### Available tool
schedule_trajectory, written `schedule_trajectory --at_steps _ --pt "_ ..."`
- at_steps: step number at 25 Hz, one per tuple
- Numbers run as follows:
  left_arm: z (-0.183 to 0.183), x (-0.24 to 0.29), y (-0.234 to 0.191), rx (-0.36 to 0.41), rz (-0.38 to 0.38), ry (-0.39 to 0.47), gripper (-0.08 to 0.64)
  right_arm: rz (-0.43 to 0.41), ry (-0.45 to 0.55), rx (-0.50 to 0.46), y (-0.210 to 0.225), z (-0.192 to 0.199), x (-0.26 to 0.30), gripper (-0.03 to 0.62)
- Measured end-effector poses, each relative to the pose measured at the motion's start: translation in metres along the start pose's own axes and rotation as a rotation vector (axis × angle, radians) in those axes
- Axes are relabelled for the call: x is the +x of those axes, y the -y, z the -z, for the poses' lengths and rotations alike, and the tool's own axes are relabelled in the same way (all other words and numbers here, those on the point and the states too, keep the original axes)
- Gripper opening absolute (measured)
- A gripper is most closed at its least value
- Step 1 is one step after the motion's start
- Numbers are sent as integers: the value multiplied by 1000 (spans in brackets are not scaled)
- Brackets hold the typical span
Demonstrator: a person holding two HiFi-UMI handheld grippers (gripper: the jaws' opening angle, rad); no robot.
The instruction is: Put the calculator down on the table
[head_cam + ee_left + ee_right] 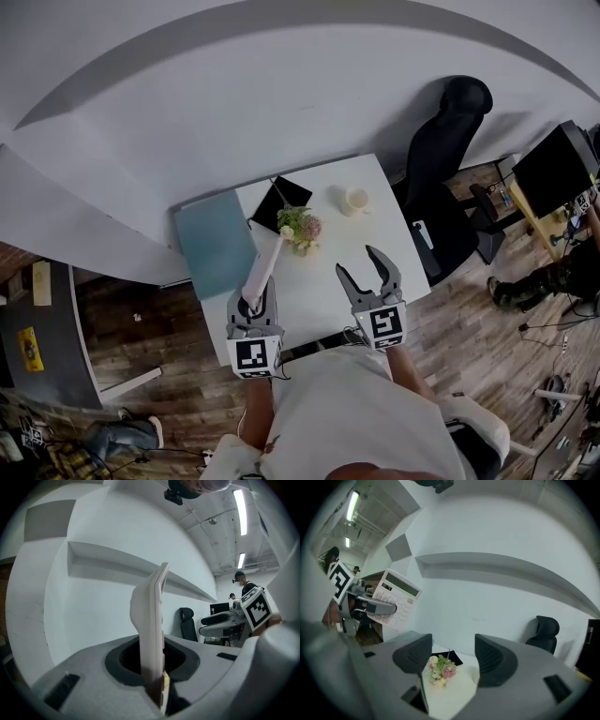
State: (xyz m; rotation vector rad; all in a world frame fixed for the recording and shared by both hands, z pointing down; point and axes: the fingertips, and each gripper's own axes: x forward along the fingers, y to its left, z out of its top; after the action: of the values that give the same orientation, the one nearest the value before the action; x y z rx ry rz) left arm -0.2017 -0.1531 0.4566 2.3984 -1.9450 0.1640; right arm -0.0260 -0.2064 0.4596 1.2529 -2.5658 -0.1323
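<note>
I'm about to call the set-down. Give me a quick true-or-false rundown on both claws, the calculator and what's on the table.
1. The left claw is shut on the calculator. True.
2. The calculator lies flat on the table. False: it is held in the air by the left claw and has not been set down yet.
3. The right claw is open with nothing gripped. True.
4. The cup is held in the right claw. False: it stands on the table beyond that claw, apart from both claws.
5. The flowers are on the floor. False: they sit on the table, just past the calculator's far end.
</note>
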Motion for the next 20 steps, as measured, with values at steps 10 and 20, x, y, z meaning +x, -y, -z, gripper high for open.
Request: schedule_trajectory --at_steps 10,20 --pt "15 20 17 -37 11 -42 74 -29 -20 12 16 14 6 282" --pt "63 32 31 -92 6 -157 74 -100 -84 46 14 45 17 276"
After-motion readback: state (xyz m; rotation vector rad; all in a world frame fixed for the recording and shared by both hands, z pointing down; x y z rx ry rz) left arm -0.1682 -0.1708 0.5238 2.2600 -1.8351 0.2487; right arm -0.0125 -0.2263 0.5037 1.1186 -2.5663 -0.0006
